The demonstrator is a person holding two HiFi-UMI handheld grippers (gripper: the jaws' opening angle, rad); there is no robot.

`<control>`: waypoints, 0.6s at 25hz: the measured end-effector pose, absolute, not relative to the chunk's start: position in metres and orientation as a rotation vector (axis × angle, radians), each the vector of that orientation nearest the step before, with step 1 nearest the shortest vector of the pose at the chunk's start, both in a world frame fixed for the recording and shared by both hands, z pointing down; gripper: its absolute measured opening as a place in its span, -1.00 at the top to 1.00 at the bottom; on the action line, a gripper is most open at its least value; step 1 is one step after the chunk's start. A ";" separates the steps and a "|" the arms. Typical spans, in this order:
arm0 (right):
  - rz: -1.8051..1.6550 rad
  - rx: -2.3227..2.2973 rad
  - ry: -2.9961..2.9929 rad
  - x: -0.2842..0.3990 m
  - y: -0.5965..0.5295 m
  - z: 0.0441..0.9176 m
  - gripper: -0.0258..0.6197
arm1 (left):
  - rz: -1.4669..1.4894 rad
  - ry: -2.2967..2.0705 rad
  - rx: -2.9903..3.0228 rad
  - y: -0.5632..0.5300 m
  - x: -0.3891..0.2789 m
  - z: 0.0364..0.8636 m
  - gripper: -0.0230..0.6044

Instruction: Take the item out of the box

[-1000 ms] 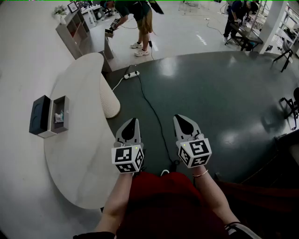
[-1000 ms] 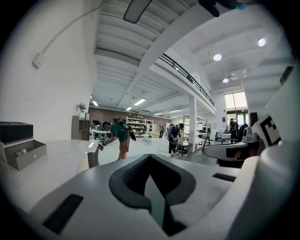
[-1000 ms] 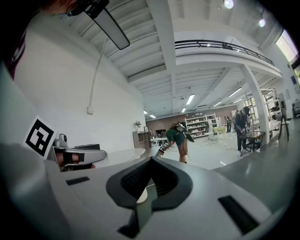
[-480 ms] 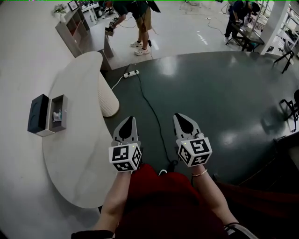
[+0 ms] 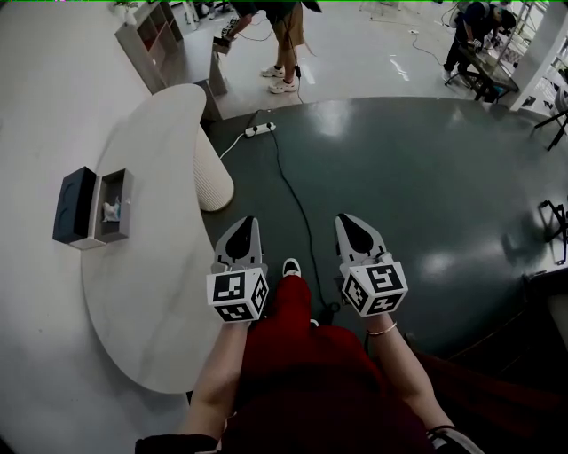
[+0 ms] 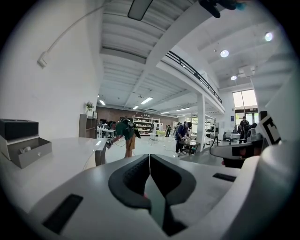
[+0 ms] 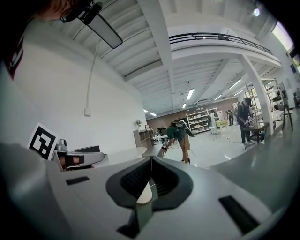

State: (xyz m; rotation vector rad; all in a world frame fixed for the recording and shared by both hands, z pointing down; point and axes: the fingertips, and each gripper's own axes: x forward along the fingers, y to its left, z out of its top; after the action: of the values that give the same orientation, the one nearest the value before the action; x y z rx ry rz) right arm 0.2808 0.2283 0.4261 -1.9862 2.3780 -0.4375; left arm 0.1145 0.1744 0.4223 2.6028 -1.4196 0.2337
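Stands by the right edge of a white desk (image 5: 151, 266), holding the left gripper (image 5: 247, 223) and the right gripper (image 5: 346, 222) side by side, a little apart, jaws pointing forward over a dark green floor (image 5: 426, 177). Wears red trousers (image 5: 297, 363), with one shoe (image 5: 291, 266) showing between the two grippers.

Has both grippers closed and empty. Shows dark pads (image 6: 133, 176) meeting along a thin seam in the left gripper view, and the same seam in the right gripper view, with nothing caught between.

Has the box (image 5: 93, 208) well apart from either gripper, on the desk's left side. Lies open, with a dark lid (image 5: 74, 206) to the left, hard against a grey tray (image 5: 126, 191) to the right. Holds the item (image 5: 111, 211) in that tray – small, pale, too far off to make out.

Shows, further back, a power strip (image 5: 258, 129) on the floor beyond the desk's ribbed base (image 5: 211, 173), its cable (image 5: 297, 204) trailing toward the shoe. Catches one person (image 5: 286, 27) bent forward near a shelf (image 5: 151, 40) at the top edge, and another (image 5: 470, 27) leaning over a table at top right.
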 end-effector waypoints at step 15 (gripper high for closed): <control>-0.467 -1.949 2.456 0.279 0.110 0.433 0.87 | 0.251 -1.482 2.580 0.059 0.118 0.436 0.85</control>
State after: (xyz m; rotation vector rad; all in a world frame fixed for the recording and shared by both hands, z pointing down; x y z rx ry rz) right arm 0.2792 0.1101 0.4331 -1.9488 2.4556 -0.4674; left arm 0.1179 0.0586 0.4360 2.5796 -1.4815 0.2509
